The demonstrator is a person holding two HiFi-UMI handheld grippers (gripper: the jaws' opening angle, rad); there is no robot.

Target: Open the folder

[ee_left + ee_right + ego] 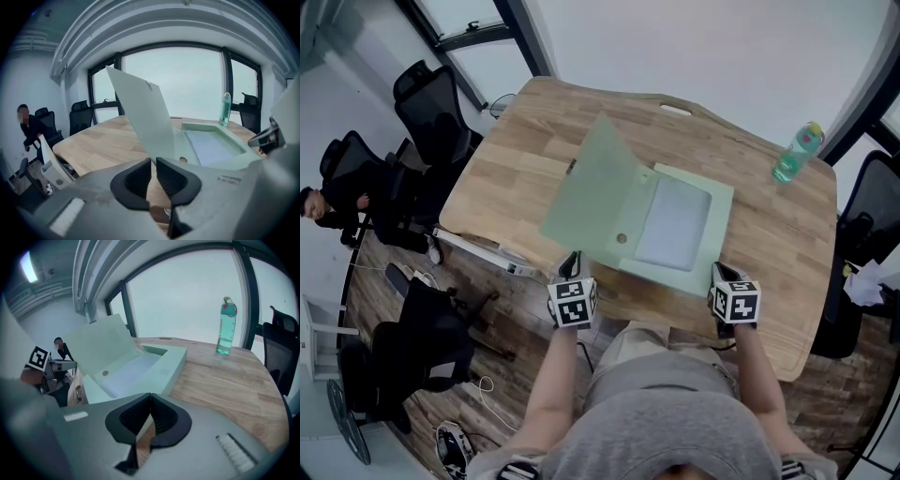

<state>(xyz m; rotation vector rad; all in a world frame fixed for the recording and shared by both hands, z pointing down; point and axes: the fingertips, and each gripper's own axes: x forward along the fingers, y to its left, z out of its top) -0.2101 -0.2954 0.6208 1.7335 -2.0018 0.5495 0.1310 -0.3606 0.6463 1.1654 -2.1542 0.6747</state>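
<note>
A pale green box folder (pixel 720 202) lies on the wooden table (pixel 506 159), with a white sheet (pixel 675 225) inside. Its lid (pixel 591 187) stands raised and tilted toward the left. My left gripper (pixel 572 261) is at the lid's near edge. In the left gripper view the lid (pixel 145 117) runs down into the narrow slit between the jaws of that gripper (pixel 153 161). My right gripper (pixel 719 272) rests by the folder's front right corner. In the right gripper view its jaws (pixel 150 397) meet with nothing visible between them, and the folder's base (pixel 173 362) lies just ahead.
A teal water bottle (pixel 795 153) stands at the table's far right. Black office chairs (pixel 436 112) crowd the left side, where a person (pixel 328 202) sits. Another chair (pixel 872 216) is at the right edge. The table's near edge runs just under both grippers.
</note>
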